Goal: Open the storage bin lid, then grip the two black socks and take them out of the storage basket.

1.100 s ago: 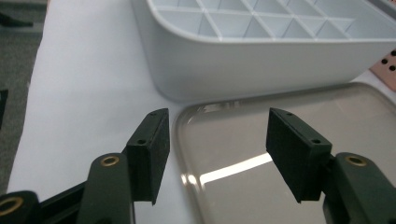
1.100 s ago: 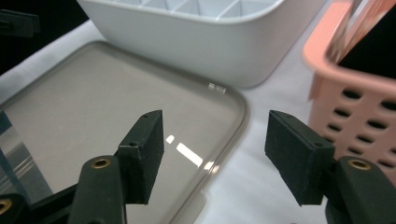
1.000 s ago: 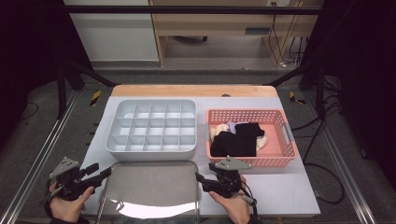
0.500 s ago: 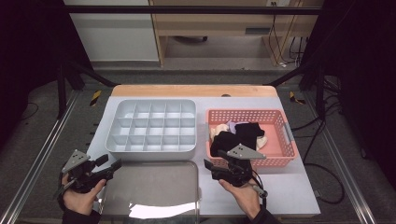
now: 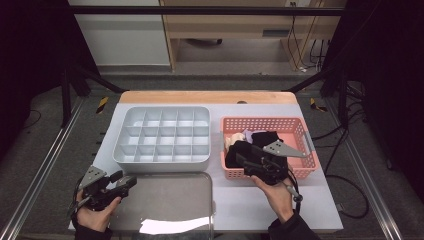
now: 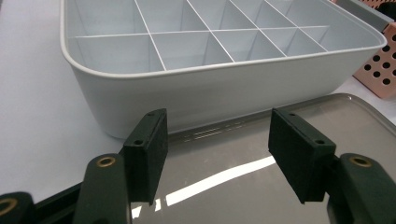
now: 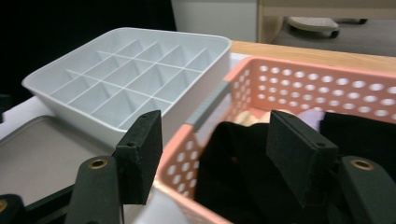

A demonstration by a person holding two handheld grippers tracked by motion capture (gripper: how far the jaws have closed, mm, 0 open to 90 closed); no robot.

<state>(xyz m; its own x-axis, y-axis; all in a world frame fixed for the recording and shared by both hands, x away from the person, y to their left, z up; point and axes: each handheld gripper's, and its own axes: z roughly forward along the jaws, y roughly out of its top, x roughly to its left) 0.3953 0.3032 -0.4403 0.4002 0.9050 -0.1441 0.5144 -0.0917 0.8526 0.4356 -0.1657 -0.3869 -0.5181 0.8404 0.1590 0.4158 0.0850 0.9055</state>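
Socks, or small rolled garments, are the work here: I see a heap of black cloth (image 5: 245, 150) with pale pieces lying in the pink perforated basket (image 5: 300, 131) at the right side of the tabletop. My right gripper (image 5: 243, 161) hangs over the basket's near-left corner, jaws spread wide and pinching nothing. My left gripper (image 5: 127, 181) sits at the near-left corner of the tabletop above the glossy grey tray (image 5: 175, 200), its jaws also apart and empty.

I judge the job barely begun: every cell of the white divided organizer (image 5: 162, 135) that I can see holds nothing, and all the cloth is in the basket. A first grab, a carry and a drop into a cell are all left.

The right gripper view shows what the high view hides under my hand: the black cloth (image 7: 252, 172) lies directly beneath and between the jaws, just past the basket's rim (image 7: 201, 154). The left gripper view gives the organizer's near wall (image 6: 224, 98) standing just beyond the tray's far edge (image 6: 219, 135), and bare cells behind it.
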